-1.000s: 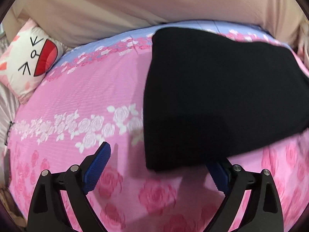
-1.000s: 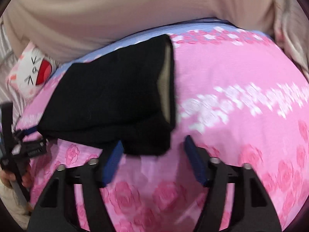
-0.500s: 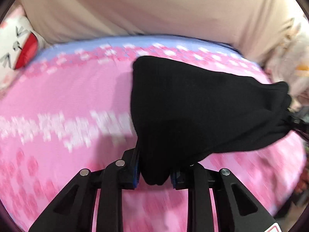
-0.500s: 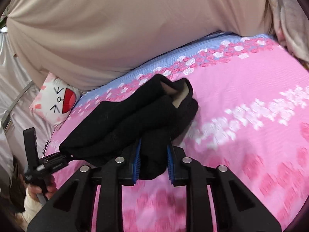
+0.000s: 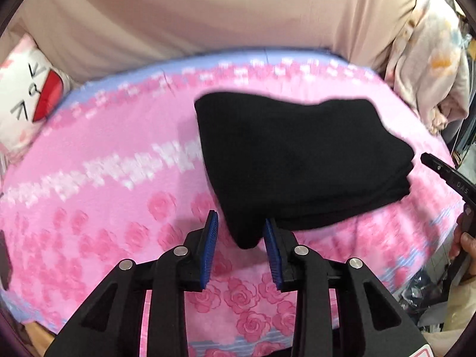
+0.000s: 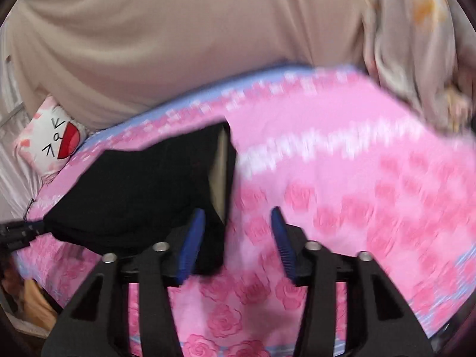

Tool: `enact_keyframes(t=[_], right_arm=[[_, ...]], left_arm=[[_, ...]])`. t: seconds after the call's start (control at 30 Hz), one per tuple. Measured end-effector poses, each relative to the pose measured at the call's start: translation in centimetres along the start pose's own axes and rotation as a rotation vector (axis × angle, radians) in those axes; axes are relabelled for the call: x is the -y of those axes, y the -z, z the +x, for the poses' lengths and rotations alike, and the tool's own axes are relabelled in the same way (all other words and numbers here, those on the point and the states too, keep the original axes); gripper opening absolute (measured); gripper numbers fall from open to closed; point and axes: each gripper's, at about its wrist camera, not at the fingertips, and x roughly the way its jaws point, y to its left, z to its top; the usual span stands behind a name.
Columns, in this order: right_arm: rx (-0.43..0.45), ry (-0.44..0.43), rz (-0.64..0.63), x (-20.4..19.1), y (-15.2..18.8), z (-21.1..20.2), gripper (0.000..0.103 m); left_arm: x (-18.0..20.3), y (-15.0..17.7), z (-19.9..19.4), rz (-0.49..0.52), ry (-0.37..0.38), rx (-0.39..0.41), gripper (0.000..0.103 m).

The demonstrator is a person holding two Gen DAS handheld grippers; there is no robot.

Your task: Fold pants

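The black pants lie folded in a thick stack on the pink rose bedsheet. My left gripper is open, its blue pads on either side of the stack's near left corner, not pinching it. In the right wrist view the pants show a beige lining at the right edge. My right gripper is open, with the pants' near right corner hanging beside its left pad. The right gripper's tip shows at the right edge of the left wrist view.
A white cartoon-face pillow lies at the bed's far left. A beige curtain hangs behind the bed. A pale floral cloth hangs at the far right. The bed's front edge runs just under both grippers.
Both grippers were shut on the pants' near corners half a second ago and have opened, letting them go. The pants have dropped flat onto the bed, and both grippers have pulled back slightly.
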Motion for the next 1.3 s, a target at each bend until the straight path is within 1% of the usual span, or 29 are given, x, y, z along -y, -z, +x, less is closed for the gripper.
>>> enact_keyframes(t=[0.07, 0.13, 0.2, 0.23, 0.27, 0.3, 0.33, 0.37, 0.43, 0.47, 0.53, 0.6, 0.67, 0.7, 0.77, 0.8, 0.83, 0.87, 0.9, 0.93, 0.97, 1.0, 1.03, 1.07, 1.13, 1.2, 1.23, 1.27, 1.3], right_arm=[[0.029, -0.041, -0.051, -2.4, -1.9, 0.1, 0.042], [0.027, -0.057, -0.112, -4.6, -2.8, 1.1, 0.042], [-0.062, -0.021, -0.218, -6.2, -2.5, 4.7, 0.04], [-0.124, 0.033, -0.264, -6.2, -1.4, 6.8, 0.04], [-0.195, 0.083, -0.289, -5.2, 0.2, 9.3, 0.04], [-0.161, 0.062, -0.258, -4.1, 0.6, 9.2, 0.041], [-0.161, 0.043, -0.218, -3.4, 0.4, 8.8, 0.041], [-0.177, 0.048, -0.175, -2.8, -0.4, 8.3, 0.041], [-0.135, 0.05, -0.126, -2.7, -2.1, 7.0, 0.043], [-0.118, 0.001, -0.1, -2.8, -3.3, 6.3, 0.043], [-0.092, -0.079, -0.078, -4.1, -5.6, 5.9, 0.043], [-0.101, -0.141, -0.076, -5.4, -7.3, 6.7, 0.043], [-0.14, -0.205, -0.074, -7.5, -8.2, 8.6, 0.043], [-0.165, -0.227, -0.084, -8.8, -8.2, 9.6, 0.043], [-0.254, -0.284, -0.132, -11.3, -7.5, 13.2, 0.042], [-0.298, -0.277, -0.156, -11.8, -6.9, 14.9, 0.042], [-0.349, -0.233, -0.182, -11.8, -6.1, 16.9, 0.041], [-0.375, -0.183, -0.193, -10.6, -4.9, 18.8, 0.035], [-0.339, -0.242, -0.123, -8.5, -4.6, 19.0, 0.031], [-0.347, -0.26, -0.059, -7.3, -4.7, 19.0, 0.014], [-0.365, -0.249, 0.068, -5.2, -5.4, 18.8, 0.0], [-0.352, -0.217, 0.137, -4.3, -6.1, 18.2, 0.0], [-0.332, -0.2, 0.141, -4.4, -6.7, 17.6, 0.005], [-0.31, -0.201, 0.104, -5.5, -7.7, 16.9, 0.007], [-0.341, -0.309, 0.013, -9.0, -9.1, 16.7, 0.01], [-0.371, -0.36, -0.087, -12.7, -9.6, 17.1, 0.028], [-0.367, -0.352, -0.151, -14.8, -9.6, 17.3, 0.067], [-0.341, -0.325, -0.251, -17.7, -9.7, 17.8, 0.098], [-0.315, -0.299, -0.349, -20.2, -9.6, 18.3, 0.098]], left_arm=[[0.4, -1.3, -0.1, -0.022, 0.013, 0.025, 0.031], [1.1, -2.2, -0.2, -0.037, 0.012, 0.044, 0.031], [1.6, -2.0, -0.6, -0.027, 0.005, 0.055, 0.031], [1.8, -1.8, -0.4, -0.004, -0.017, 0.048, 0.036], [1.4, -1.6, 0.0, 0.012, -0.041, 0.034, 0.054], [0.6, -1.0, 0.9, 0.022, -0.082, -0.006, 0.062], [-0.3, -0.3, 1.4, 0.02, -0.09, -0.044, 0.066], [-1.0, 0.4, 1.8, 0.012, -0.089, -0.083, 0.066], [-2.5, 1.9, 1.3, -0.019, -0.107, -0.126, 0.063], [-3.0, 1.9, 0.2, -0.019, -0.133, -0.104, 0.062], [-3.3, 0.7, -2.0, -0.031, -0.126, -0.029, 0.062], [-2.8, -1.9, -4.5, -0.032, -0.092, 0.117, 0.063], [-1.4, -4.5, -4.4, -0.016, -0.095, 0.209, 0.078], [-0.8, -5.5, -3.3, -0.018, -0.098, 0.221, 0.081], [0.3, -7.1, 0.8, -0.024, -0.094, 0.151, 0.082], [0.6, -7.1, 3.5, -0.032, -0.085, 0.079, 0.081], [0.6, -6.8, 5.5, -0.043, -0.069, 0.03, 0.081], [0.6, -6.1, 7.3, -0.047, -0.067, -0.012, 0.082], [0.3, -4.9, 9.5, -0.052, -0.082, -0.047, 0.083], [-0.1, -4.1, 10.3, -0.063, -0.075, -0.032, 0.09], [-0.6, -3.7, 10.6, -0.096, -0.08, -0.017, 0.098], [-1.3, -3.4, 10.4, -0.138, -0.063, -0.004, 0.098], [-1.8, -3.3, 10.3, -0.167, -0.037, -0.004, 0.098], [-1.9, -3.4, 10.1, -0.181, -0.025, -0.004, 0.097], [-2.0, -3.3, 9.2, -0.194, -0.013, 0.003, 0.097], [-1.7, -3.1, 8.1, -0.178, -0.031, 0.032, 0.095], [-1.4, -2.9, 7.7, -0.163, -0.046, 0.044, 0.095], [-0.9, -2.8, 7.6, -0.135, -0.065, 0.046, 0.095], [-0.6, -2.8, 7.5, -0.115, -0.081, 0.043, 0.095]])
